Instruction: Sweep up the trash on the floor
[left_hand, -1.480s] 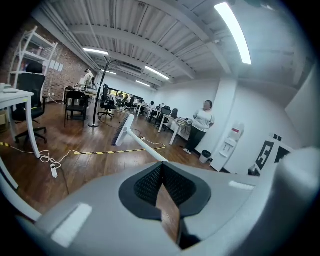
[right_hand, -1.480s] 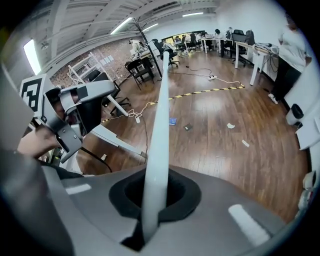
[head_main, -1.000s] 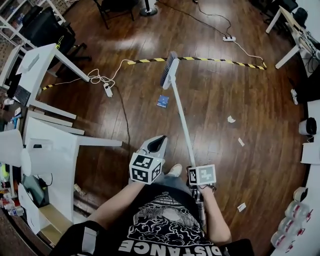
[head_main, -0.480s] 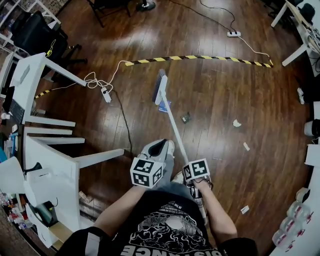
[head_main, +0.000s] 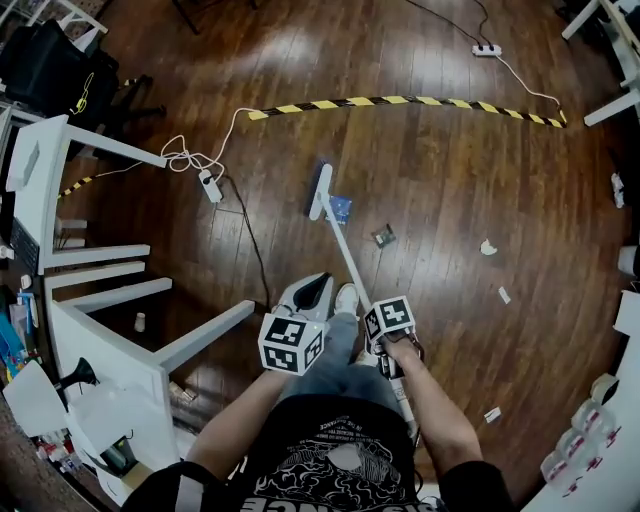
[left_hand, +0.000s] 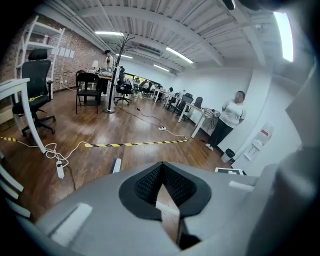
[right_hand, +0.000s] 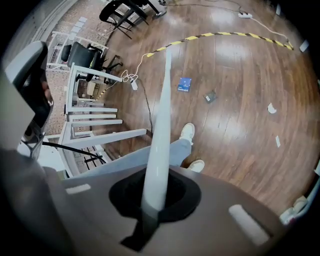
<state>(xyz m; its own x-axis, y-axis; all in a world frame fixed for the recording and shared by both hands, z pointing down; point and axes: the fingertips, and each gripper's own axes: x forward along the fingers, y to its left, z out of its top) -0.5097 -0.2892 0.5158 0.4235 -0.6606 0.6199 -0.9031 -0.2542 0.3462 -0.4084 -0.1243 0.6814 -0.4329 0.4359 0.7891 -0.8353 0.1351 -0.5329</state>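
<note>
white plastic broom handle (right_hand: 159, 125) pinched between the jaws of the right gripper (right_hand: 150, 200), dark pads pressed against it on both sides. slanting forward and down from that grip to the broom head (head_main: 318, 190), set on the dark wooden floor (head_main: 440, 170) ahead of the person's pale shoe (head_main: 346, 298).

just beside the head, on its right, a blue packet (head_main: 341, 208); whether touching the bristles, impossible to tell. a little farther right, a small dark wrapper (head_main: 383, 237), clear of the broom. well off to the right, white paper scraps (head_main: 488, 247) scattered apart from one another, one more near the person's right elbow.

left gripper (left_hand: 164, 197) with jaws drawn together, only a thin sliver of floor showing through the seam, nothing between them. carried level beside the right one, on its left, above a jeans-clad leg, pointing forward across the room.

beyond the broom, a yellow-and-black tape strip (head_main: 400, 101) laid in a long curve across the boards. left of the head, a white power strip (head_main: 210, 186) with a looped white cable. at the far left, white desks (head_main: 40, 170). across the room in the left gripper view, a black chair (left_hand: 35, 65) and a standing person (left_hand: 231, 117).
</note>
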